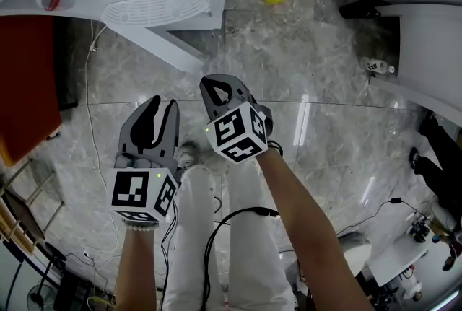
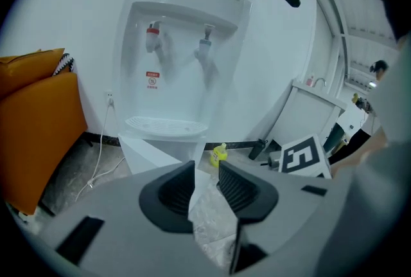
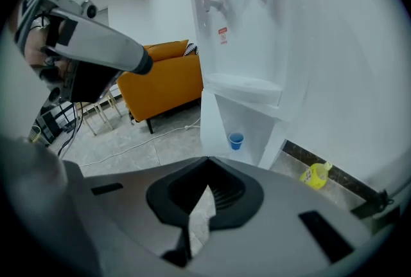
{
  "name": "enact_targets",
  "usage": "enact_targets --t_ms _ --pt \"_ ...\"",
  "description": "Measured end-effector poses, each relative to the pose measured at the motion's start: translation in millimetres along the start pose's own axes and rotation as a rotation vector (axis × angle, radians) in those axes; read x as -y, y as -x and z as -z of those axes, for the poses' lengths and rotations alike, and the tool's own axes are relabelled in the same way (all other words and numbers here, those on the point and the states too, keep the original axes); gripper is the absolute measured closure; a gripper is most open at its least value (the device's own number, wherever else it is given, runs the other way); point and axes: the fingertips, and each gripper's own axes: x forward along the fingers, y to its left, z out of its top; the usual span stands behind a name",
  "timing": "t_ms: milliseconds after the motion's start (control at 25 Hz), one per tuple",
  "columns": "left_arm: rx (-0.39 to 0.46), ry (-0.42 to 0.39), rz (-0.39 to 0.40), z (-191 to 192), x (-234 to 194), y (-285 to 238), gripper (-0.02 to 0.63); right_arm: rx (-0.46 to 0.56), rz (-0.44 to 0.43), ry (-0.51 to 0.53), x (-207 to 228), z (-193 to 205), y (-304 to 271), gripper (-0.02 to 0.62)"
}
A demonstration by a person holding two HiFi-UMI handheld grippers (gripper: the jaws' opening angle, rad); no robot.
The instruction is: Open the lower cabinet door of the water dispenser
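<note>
Though the water dispenser [image 2: 183, 44] is cropped above, left tongs [image 2: 206, 165] gape empty, right tongs [image 3: 207, 160] closed

I am seeing the right gripper [image 3: 207, 160] pointing, jaws together and empty, at the white water dispenser [image 3: 247, 25], whose lower cabinet [image 3: 247, 125] is standing open with a blue cup [image 3: 236, 140] sitting inside, an orange sofa [image 3: 164, 76] showing left and a yellow bottle [image 3: 316, 175] right.
</note>
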Motion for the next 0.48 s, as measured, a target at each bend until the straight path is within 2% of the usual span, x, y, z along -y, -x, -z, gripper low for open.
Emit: enact_targets --t_ms 200,480 --pt "-0.043 0.079 -0.014 9.6 3.8 -20.8 0.439 0.009 0.037 -0.030 14.5 8.0 28.4 0.592" --pt "-0.090 0.238 -0.069 23.7 -3.1 -48.8 0.394 0.034 0.058 -0.050 23.9 12.3 62.4 0.592"
